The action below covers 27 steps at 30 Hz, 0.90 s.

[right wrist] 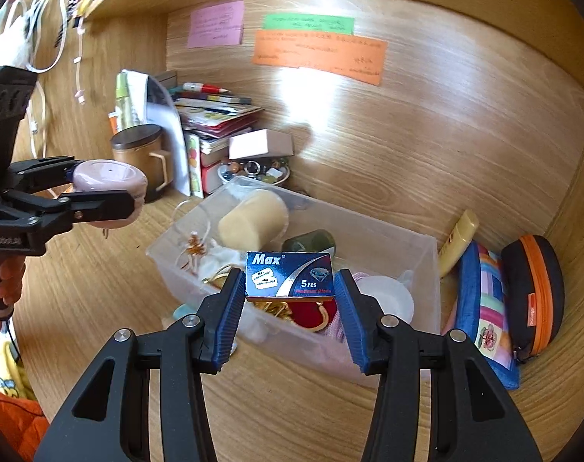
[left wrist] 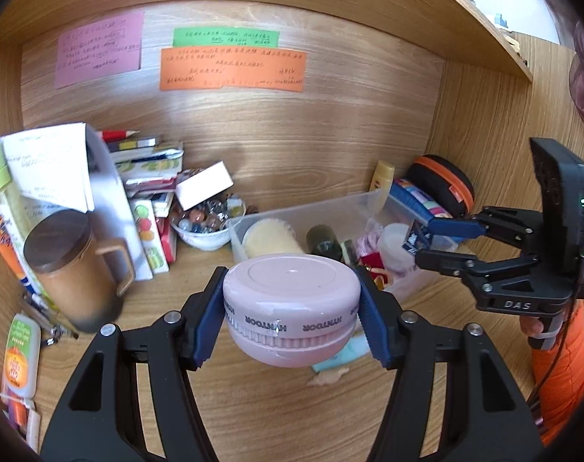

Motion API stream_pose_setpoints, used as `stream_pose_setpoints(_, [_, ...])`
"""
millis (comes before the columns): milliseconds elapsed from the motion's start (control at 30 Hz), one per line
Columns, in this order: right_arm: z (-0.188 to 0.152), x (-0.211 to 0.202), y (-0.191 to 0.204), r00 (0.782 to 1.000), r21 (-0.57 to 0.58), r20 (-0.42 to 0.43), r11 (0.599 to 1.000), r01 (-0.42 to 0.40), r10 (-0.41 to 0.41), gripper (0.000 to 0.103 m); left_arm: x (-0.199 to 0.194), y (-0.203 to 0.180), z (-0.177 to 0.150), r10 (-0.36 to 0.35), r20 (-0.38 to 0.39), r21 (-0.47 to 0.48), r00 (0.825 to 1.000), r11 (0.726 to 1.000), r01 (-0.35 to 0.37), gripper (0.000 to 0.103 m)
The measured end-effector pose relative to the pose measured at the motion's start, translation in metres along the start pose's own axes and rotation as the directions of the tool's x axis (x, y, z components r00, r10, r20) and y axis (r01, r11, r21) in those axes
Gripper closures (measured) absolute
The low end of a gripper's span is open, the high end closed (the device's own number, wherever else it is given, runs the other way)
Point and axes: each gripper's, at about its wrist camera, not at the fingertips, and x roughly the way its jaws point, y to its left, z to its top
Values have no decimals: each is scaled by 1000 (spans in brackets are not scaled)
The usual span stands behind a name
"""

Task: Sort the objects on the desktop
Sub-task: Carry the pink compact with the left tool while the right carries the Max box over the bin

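My left gripper (left wrist: 291, 310) is shut on a round pink container (left wrist: 291, 304) and holds it above the wooden desk, in front of the clear plastic bin (left wrist: 330, 208). From the right wrist view the same pink container (right wrist: 109, 183) hangs at the left in the left gripper (right wrist: 103, 192). My right gripper (right wrist: 290, 292) is shut on a small blue "Max" razor blade box (right wrist: 290, 275), held over the near wall of the clear bin (right wrist: 426, 281). In the left wrist view the right gripper (left wrist: 434, 242) reaches over the bin's right end, with the box largely hidden.
The bin holds a cream roll (right wrist: 253, 217), a dark green jar (right wrist: 311, 242) and small trinkets. A brown lidded mug (left wrist: 74, 269), stacked books (left wrist: 146, 177) and a bowl of marbles (left wrist: 205, 223) stand at the left. A colourful pouch (right wrist: 484, 304) and a black-orange case (right wrist: 534, 292) lie at the right.
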Motion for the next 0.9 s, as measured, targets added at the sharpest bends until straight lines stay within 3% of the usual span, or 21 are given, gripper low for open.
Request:
stream_pose_setpoints(433, [21,17,-27,1000,75,2,997,24,-25,59,35,-8,25,-16,-1,13,1000,1000,16,40])
stream_pose_setpoints(900, [7,51,-40,997,116,-75,993,20,-11,59,88,-15,23,-35,-85,12,996,999,36,40])
